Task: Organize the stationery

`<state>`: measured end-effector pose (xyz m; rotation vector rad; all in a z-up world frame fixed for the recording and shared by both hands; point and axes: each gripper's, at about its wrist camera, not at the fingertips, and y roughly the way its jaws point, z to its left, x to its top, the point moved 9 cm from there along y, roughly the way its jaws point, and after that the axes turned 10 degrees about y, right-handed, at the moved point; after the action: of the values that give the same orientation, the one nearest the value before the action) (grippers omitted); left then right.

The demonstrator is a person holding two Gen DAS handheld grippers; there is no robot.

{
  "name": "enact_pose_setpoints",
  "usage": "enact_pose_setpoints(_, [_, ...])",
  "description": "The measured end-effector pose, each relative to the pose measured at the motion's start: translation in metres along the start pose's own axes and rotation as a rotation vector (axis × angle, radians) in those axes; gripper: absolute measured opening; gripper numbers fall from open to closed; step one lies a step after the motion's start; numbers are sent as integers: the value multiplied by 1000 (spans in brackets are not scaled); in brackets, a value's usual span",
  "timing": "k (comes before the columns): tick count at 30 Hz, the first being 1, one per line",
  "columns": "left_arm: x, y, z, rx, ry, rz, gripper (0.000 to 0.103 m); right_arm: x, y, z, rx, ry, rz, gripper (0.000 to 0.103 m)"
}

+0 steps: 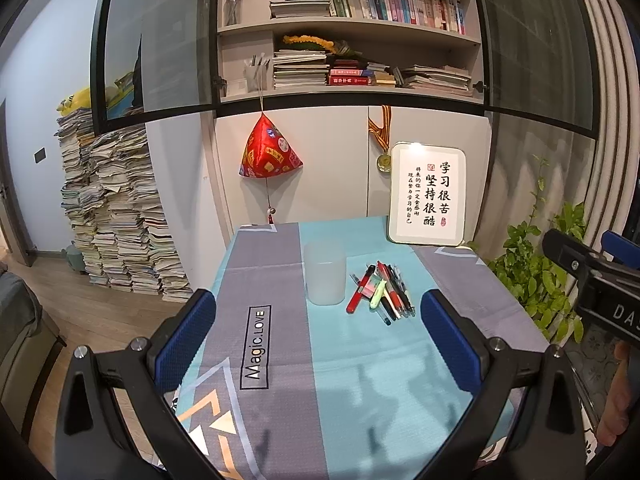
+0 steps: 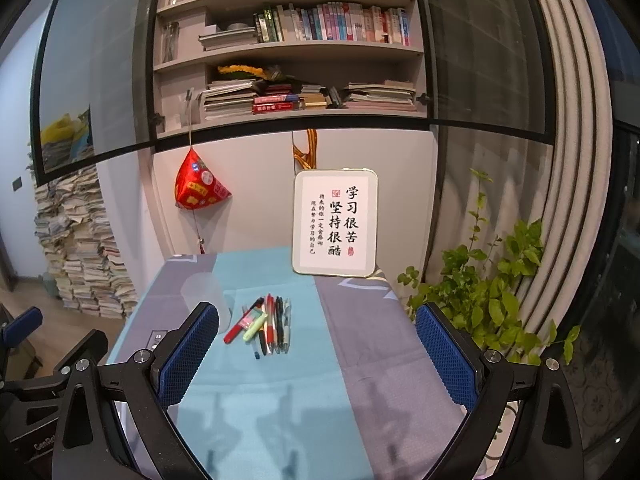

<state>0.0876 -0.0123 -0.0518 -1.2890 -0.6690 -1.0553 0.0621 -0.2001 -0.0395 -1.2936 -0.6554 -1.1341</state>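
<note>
My left claw [image 1: 320, 320] and right claw [image 2: 318, 344] both hung wide and empty above the tablecloth [image 1: 360, 380]. Ahead, the pens [image 1: 380, 290] lay piled just beside the frosted cup [image 1: 324, 272], apparently empty; I judged nothing sorted yet.

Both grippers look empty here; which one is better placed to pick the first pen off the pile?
Probably the right gripper: its open fingers frame the pen pile almost centrally. In the left gripper view, the frosted cup sits centred and the pens lie toward its right finger, so it suits steadying the cup.
</note>
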Motion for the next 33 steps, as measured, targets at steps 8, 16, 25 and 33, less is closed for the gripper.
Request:
enact_pose_setpoints(8, [-2,2,2,2,-2,3,102,-3,3,2,-1,-4,7,99])
enact_pose_setpoints(16, [-5,7,5,2,-6,13,102,-4,9,7,-4,-12,25,99])
enact_pose_setpoints(25, [-6,10,5,0,-8,21,102,-5,14,10,-4,-20,37,99])
enact_pose_setpoints(33, [-7,15,7,-1,-7,29,102,-6,16,9,-3,-20,40,99])
